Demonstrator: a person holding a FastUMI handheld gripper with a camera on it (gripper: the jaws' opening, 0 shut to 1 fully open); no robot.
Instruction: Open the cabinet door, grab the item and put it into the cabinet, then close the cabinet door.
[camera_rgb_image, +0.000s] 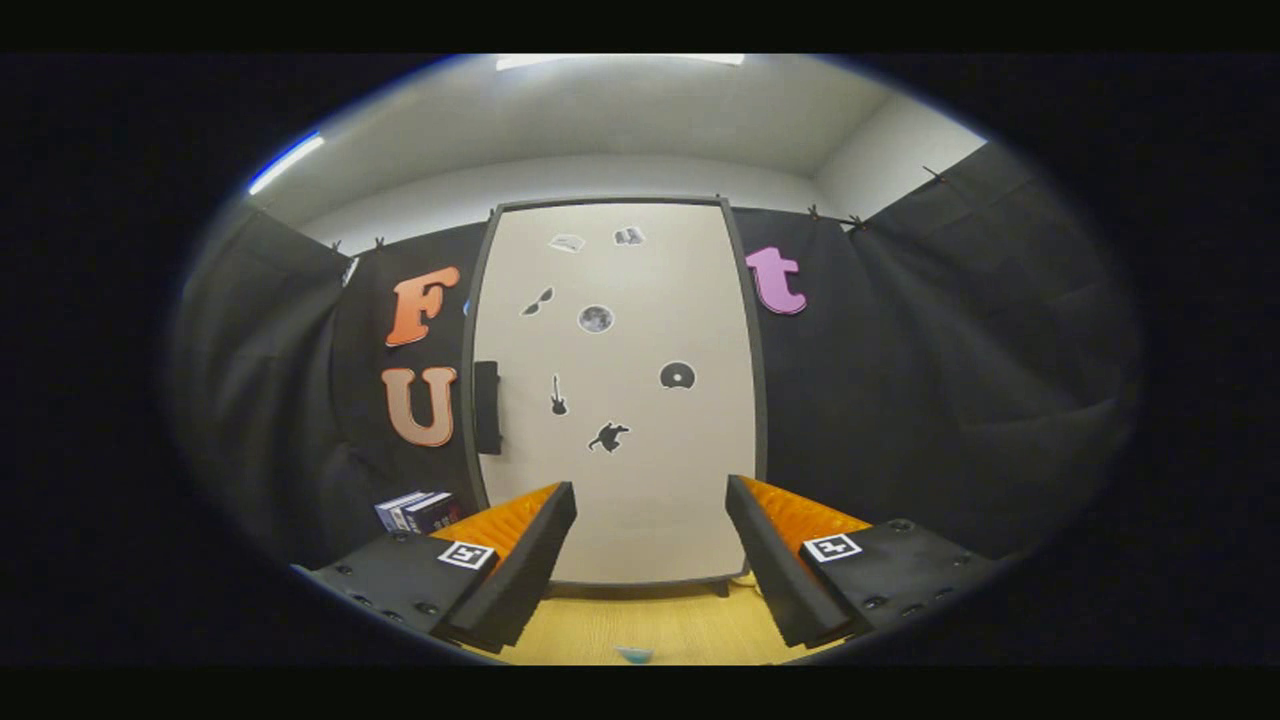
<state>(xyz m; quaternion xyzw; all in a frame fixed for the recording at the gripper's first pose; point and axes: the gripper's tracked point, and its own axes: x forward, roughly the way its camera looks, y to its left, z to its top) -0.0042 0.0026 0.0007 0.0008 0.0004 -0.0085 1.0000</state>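
A tall white cabinet (620, 400) stands upright straight ahead, beyond my fingers. Its door is closed and carries several small dark stickers. A black handle (487, 407) sits on the door's left edge, about halfway up. My gripper (650, 500) is open, its two fingers spread wide with nothing between them, well short of the door. A small light blue item (634, 654) lies on the wooden tabletop (640, 625), close below and between my fingers.
A small stack of books (418, 511) lies to the left of the cabinet's base, just past my left finger. Black cloth walls close the booth in on both sides of the cabinet.
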